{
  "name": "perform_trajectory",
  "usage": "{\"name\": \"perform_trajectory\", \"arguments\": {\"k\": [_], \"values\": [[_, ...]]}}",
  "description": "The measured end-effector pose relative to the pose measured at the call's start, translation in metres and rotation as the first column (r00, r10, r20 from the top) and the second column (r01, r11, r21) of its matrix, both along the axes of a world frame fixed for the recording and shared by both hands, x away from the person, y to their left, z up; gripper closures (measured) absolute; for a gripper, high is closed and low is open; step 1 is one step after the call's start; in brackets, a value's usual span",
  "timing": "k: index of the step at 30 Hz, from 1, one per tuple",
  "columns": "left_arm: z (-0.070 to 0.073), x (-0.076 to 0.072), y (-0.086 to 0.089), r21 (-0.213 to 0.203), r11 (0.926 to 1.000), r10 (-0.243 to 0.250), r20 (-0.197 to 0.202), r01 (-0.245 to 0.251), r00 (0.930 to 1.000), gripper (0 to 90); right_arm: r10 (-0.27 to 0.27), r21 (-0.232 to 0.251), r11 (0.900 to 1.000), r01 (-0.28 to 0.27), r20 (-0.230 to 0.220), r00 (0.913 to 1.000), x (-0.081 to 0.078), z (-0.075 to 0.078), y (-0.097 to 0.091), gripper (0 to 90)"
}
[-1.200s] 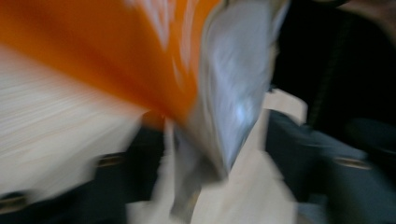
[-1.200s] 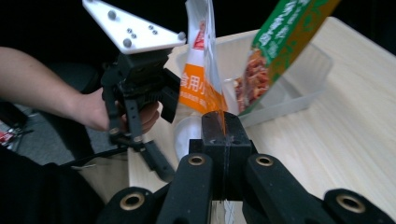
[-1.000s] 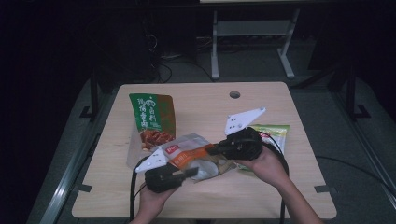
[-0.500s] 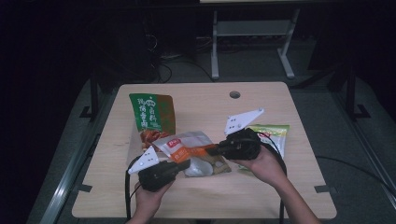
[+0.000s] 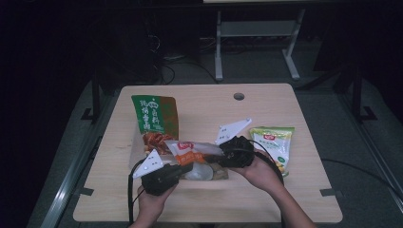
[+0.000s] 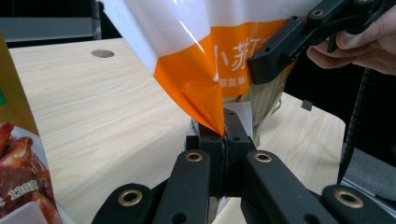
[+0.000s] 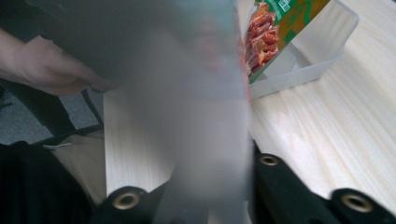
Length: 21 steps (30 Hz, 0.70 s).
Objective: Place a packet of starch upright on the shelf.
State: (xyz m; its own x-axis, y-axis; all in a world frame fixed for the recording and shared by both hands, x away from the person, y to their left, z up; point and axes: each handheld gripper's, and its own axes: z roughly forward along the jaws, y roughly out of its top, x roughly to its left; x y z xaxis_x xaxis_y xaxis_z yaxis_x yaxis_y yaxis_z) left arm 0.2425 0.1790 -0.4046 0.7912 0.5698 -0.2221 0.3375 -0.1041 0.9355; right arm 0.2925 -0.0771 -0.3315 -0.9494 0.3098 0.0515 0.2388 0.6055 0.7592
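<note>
An orange-and-white snack packet [image 5: 192, 149] hangs stretched between both grippers, just above a pale bin [image 5: 136, 154]. My left gripper [image 6: 223, 135] is shut on the packet's [image 6: 196, 60] lower orange corner. In the high view the left gripper [image 5: 187, 167] sits at the front left. My right gripper [image 5: 219, 153] pinches the packet's other end. In the left gripper view its black jaws [image 6: 280, 46] clamp the packet's edge. In the right gripper view the packet [image 7: 201, 116] is a close grey blur that hides the jaw tips.
A tall green snack bag [image 5: 154, 118] with a meat picture stands in the bin's [image 7: 322, 51] left end. A silvery packet [image 5: 199, 173] lies in the bin under the held one. A yellow-green packet [image 5: 275, 142] lies flat on the table to the right.
The right gripper has sunk a little with its end of the packet. The left hand has stayed where it was, near the bin's front.
</note>
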Motion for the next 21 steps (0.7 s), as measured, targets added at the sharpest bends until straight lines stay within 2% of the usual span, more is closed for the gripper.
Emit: {"name": "perform_trajectory", "arguments": {"k": [3, 5, 6, 8, 9, 10, 12, 14, 15, 16, 18, 19, 20, 21], "values": [[0.0, 0.0, 0.001, -0.015, 0.9999, 0.007, 0.009, -0.007, 0.9999, 88.8, -0.019, 0.023, 0.9995, 0.02, -0.017, 0.9997, 0.002, 0.001, -0.001, 89.8], [0.001, -0.001, 0.002, -0.022, 0.9996, 0.017, 0.019, -0.017, 0.9997, 72.3, -0.02, 0.036, 0.9991, 0.021, -0.016, 0.9997, 0.003, 0.003, -0.001, 89.9], [0.002, -0.003, 0.003, -0.019, 0.9989, 0.043, 0.035, -0.042, 0.9985, 72.3, -0.024, 0.04, 0.9989, 0.025, -0.008, 0.9997, 0.004, 0.005, -0.001, 89.9], [0.003, -0.006, 0.003, -0.011, 0.9987, 0.051, 0.054, -0.051, 0.9972, 53.4, -0.043, 0.055, 0.9975, 0.043, -0.01, 0.999, 0.008, 0.013, -0.004, 90.0], [0.003, -0.008, 0.003, -0.003, 0.998, 0.063, 0.059, -0.063, 0.9963, 53.4, -0.043, 0.055, 0.9975, 0.043, -0.01, 0.999, 0.008, 0.013, -0.004, 90.0], [0.003, -0.011, 0.002, 0.003, 0.9977, 0.067, 0.071, -0.068, 0.9952, 48.2, -0.054, 0.071, 0.996, 0.054, -0.008, 0.9985, 0.011, 0.02, -0.006, 90.0], [0.002, -0.013, 0.001, 0.011, 0.9974, 0.071, 0.079, -0.072, 0.9943, 46.3, -0.056, 0.071, 0.9959, 0.056, -0.005, 0.9984, 0.013, 0.024, -0.006, 90.0], [0.002, -0.017, -0.002, 0.031, 0.9964, 0.076, 0.096, -0.079, 0.9925, 40.6, -0.068, 0.059, 0.996, 0.067, 0.014, 0.9976, 0.017, 0.038, -0.003, 90.0], [0.002, -0.017, -0.002, 0.031, 0.9964, 0.076, 0.096, -0.079, 0.9925, 40.8, -0.068, 0.059, 0.996, 0.067, 0.014, 0.9976, 0.017, 0.038, -0.003, 90.0], [0.002, -0.02, -0.006, 0.034, 0.9969, 0.067, 0.118, -0.071, 0.9907, 40.4, -0.061, 0.056, 0.9967, 0.06, 0.031, 0.9976, 0.022, 0.046, 0.0, 90.0], [0.002, -0.023, -0.008, 0.042, 0.9969, 0.061, 0.127, -0.067, 0.99, 39.6, -0.059, 0.059, 0.9966, 0.057, 0.029, 0.9978, 0.024, 0.049, 0.001, 90.0], [0.001, -0.024, -0.01, 0.048, 0.9971, 0.052, 0.13, -0.059, 0.9901, 38.3, -0.043, 0.049, 0.998, 0.041, 0.055, 0.9975, 0.029, 0.053, 0.003, 90.0], [0.0, -0.027, -0.016, 0.089, 0.9955, 0.019, 0.144, -0.032, 0.9893, 38.2, -0.049, 0.06, 0.9972, 0.046, 0.045, 0.9978, 0.031, 0.059, 0.008, 89.9], [0.0, -0.027, -0.016, 0.089, 0.9955, 0.019, 0.144, -0.032, 0.9893, 38.0, -0.049, 0.06, 0.9972, 0.046, 0.045, 0.9978, 0.031, 0.059, 0.008, 89.9]]}}
